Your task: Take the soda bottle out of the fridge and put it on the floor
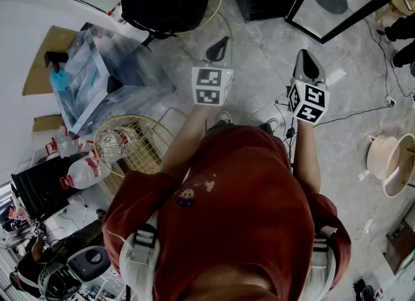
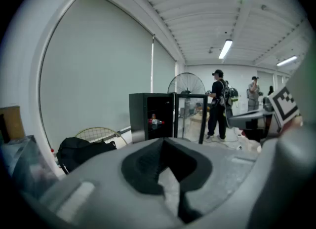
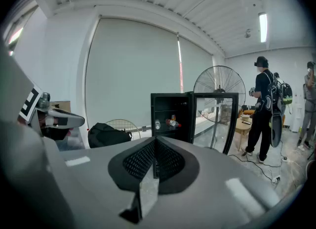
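Ahead, soda bottle (image 3: 172,123) sits inside open fridge (image 3: 180,107)

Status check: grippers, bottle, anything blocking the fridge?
Left gripper and right gripper both shut, jaws empty. Soda bottle on a shelf in the fridge, door open. Person standing right of the door, off the direct line.

Likely lab: strip lights (image 2: 225,49), floor cables (image 1: 363,108), standing fan (image 3: 219,87).

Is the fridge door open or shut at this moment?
Open. The fridge's glass door stands swung out to the right, and bottles show on a shelf inside.
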The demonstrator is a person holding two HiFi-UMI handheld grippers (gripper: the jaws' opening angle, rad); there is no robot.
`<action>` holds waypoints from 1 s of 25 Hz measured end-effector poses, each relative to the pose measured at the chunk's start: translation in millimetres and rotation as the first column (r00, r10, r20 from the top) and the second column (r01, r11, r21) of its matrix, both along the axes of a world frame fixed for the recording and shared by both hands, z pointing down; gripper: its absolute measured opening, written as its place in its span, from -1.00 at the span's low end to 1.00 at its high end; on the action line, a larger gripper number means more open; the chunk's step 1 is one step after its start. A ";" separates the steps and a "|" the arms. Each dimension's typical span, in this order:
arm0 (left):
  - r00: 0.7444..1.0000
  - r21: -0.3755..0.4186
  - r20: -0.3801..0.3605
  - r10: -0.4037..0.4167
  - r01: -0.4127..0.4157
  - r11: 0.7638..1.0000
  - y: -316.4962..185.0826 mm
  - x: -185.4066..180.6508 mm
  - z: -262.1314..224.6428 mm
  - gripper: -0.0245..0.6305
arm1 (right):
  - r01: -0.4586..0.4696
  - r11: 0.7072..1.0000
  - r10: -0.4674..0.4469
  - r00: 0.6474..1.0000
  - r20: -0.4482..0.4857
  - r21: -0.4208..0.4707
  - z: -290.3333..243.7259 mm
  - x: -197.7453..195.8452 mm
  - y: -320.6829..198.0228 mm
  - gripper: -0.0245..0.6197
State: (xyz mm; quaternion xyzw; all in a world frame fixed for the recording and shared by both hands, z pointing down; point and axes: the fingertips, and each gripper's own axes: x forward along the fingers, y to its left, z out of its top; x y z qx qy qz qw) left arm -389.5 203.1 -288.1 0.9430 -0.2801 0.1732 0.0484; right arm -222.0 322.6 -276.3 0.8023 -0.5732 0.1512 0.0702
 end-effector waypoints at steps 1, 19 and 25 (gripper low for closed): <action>1.000 -0.002 -0.001 0.001 -0.001 1.000 1.5 1.9 0.0 -0.93 | -0.001 1.000 0.001 1.000 0.002 0.001 0.3 2.6 1.5 -0.92; 1.000 -0.003 0.017 0.001 -0.001 1.000 47.0 56.0 -0.4 -0.93 | 0.017 1.000 -0.018 0.998 0.057 0.026 8.7 52.9 36.5 -0.92; 0.999 -0.008 0.052 -0.014 0.014 1.000 68.3 71.3 13.5 -0.93 | 0.043 0.999 -0.044 0.996 0.076 0.007 24.5 67.9 52.4 -0.92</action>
